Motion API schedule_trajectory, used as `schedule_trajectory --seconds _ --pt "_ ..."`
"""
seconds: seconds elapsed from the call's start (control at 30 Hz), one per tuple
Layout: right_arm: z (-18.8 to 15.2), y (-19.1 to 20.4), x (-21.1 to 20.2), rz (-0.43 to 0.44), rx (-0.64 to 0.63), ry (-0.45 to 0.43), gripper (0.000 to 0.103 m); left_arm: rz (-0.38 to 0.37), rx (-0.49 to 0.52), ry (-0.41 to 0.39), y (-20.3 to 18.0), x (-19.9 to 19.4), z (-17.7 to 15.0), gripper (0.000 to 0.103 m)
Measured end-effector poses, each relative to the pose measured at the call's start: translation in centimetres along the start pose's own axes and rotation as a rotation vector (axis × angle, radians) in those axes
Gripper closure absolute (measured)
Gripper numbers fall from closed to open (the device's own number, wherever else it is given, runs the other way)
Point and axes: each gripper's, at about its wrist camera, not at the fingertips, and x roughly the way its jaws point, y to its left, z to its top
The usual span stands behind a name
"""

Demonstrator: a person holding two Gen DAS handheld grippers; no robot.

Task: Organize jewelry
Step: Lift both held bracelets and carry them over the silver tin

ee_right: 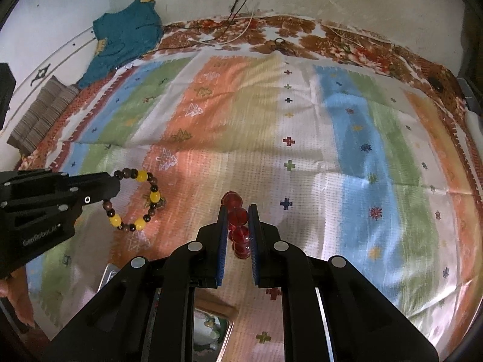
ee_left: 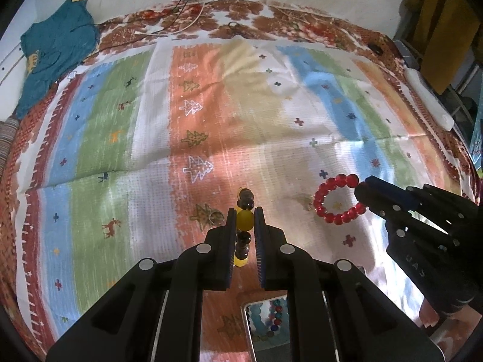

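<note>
Now both grippers angle steeply down over the striped bedspread [ee_left: 211, 105], each clear of the cloth and carrying a bracelet. The left gripper [ee_left: 245, 220] has its jaws closed on a yellow bead of the brown-and-yellow bracelet [ee_left: 244, 221], which hangs edge-on between the fingers; from the right wrist view it shows as a full loop [ee_right: 135, 199] dangling off the fingertips. The right gripper [ee_right: 238, 220] is clamped on the red bead bracelet [ee_right: 238, 217], which hangs as a ring [ee_left: 338, 199] beside the left gripper. Both bracelets hang over the near edge of the bedspread, above a clear box of beads [ee_left: 265, 322]. A teal garment [ee_left: 57, 48] lies at the far left corner.
</note>
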Motion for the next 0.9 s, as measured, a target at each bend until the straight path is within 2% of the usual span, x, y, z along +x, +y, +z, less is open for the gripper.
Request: schedule_trajectory --seconds 0.3,0.9 --pt "-0.8 0.5 -2.0 0.024 -0.006 -0.034 0.089 -0.029 -0.006 -0.048 -0.6 -2.7 -0.9 0.092" --pt "-2.7 1.6 -5.3 0.037 -0.034 -0.072 0.089 -0.065 0.044 -0.097 -2.3 -5.8 -3.1 0.092"
